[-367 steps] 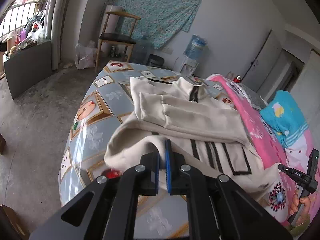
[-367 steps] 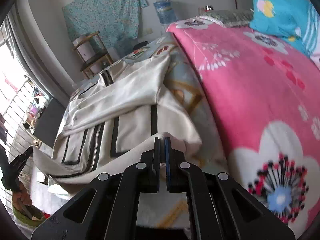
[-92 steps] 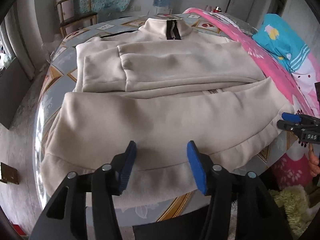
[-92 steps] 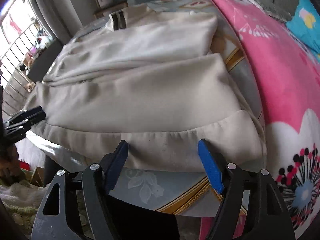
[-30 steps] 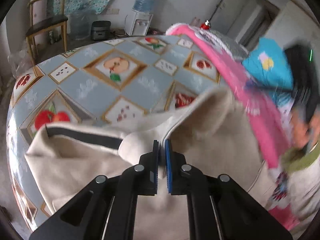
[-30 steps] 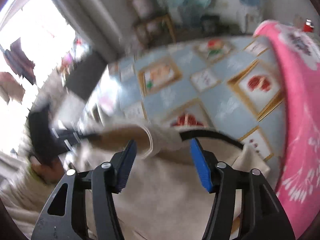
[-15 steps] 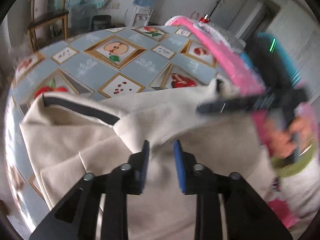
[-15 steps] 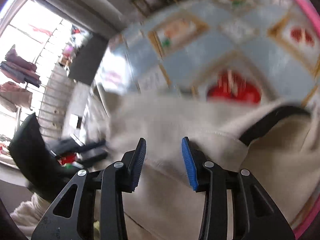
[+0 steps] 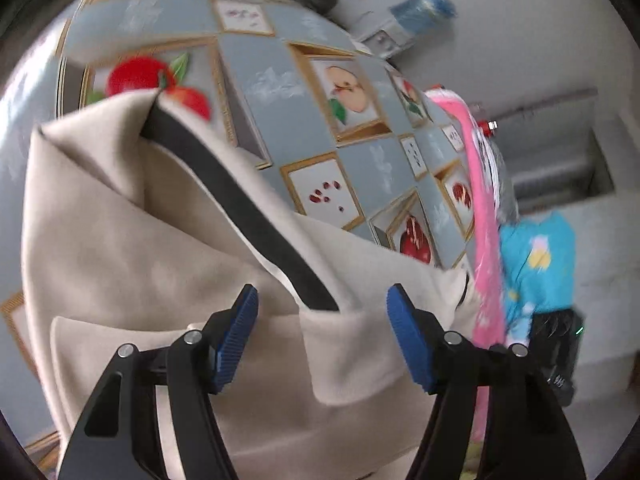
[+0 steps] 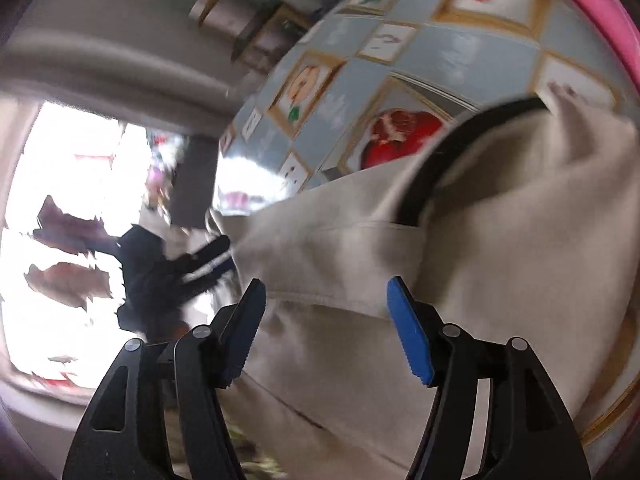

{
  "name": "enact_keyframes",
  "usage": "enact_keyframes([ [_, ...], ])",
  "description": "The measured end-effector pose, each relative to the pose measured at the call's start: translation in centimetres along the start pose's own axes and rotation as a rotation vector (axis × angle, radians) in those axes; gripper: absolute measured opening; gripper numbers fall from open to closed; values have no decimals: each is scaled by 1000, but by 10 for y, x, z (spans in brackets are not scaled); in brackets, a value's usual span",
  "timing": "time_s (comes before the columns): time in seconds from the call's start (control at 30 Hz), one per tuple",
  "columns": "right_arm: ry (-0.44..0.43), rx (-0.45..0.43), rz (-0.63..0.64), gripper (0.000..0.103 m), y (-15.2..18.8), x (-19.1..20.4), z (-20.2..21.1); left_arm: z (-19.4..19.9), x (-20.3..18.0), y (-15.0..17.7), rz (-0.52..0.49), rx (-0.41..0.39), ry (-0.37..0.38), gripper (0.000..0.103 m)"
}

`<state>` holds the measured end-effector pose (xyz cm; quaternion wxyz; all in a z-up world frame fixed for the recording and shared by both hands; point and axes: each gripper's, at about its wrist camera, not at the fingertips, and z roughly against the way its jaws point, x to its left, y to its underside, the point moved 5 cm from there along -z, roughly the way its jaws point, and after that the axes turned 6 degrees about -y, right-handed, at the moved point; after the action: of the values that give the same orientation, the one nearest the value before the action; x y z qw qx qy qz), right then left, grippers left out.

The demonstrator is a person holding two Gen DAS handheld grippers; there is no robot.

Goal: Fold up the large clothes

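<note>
A beige jacket (image 9: 132, 248) with a black stripe (image 9: 256, 216) lies folded on the fruit-patterned tablecloth (image 9: 280, 80). My left gripper (image 9: 322, 320) hangs just over a folded edge. Its jaws are opening, and the blue pads (image 9: 240, 332) stand clear of the cloth beneath them. In the right wrist view the same jacket (image 10: 520, 248) fills the lower right. My right gripper (image 10: 326, 308) sits over a hem with its jaws opening and nothing pinched. The left gripper (image 10: 200, 264) shows there as a dark blur at the jacket's left edge.
A pink blanket (image 9: 480, 208) and a blue pillow (image 9: 536, 256) lie to the right of the jacket. A water dispenser (image 9: 420, 12) stands by the far wall. A bright window (image 10: 60, 200) and a wooden chair (image 10: 248, 24) are beyond the table.
The left gripper was shut on a jacket fold and has opened and let it go. The right jaws narrowed, then spread again. Both views rolled and dropped closer to the jacket.
</note>
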<state>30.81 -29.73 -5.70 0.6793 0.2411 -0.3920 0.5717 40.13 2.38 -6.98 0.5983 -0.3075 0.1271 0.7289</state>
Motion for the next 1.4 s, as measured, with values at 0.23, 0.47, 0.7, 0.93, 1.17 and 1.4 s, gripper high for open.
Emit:
enact_keyframes([
  [0.23, -59, 42, -148, 63, 0, -26, -16, 0, -8, 9, 38, 24, 70, 58],
  [0.47, -30, 20, -212, 53, 2, -40, -10, -3, -9, 25, 33, 115, 79, 57],
  [0.7, -69, 62, -228, 51, 2, -36, -17, -13, -3, 20, 113, 123, 115, 43],
  [0.93, 11, 103, -117, 16, 9, -25, -21, -14, -29, 29, -98, 116, 6, 26],
  [1.17, 128, 64, 51, 12, -34, -8, -29, -23, -64, 1, -422, -41, -244, 13],
  [1.4, 248, 57, 194, 14, -45, -9, -45, -47, -63, -12, -554, -70, -360, 12],
])
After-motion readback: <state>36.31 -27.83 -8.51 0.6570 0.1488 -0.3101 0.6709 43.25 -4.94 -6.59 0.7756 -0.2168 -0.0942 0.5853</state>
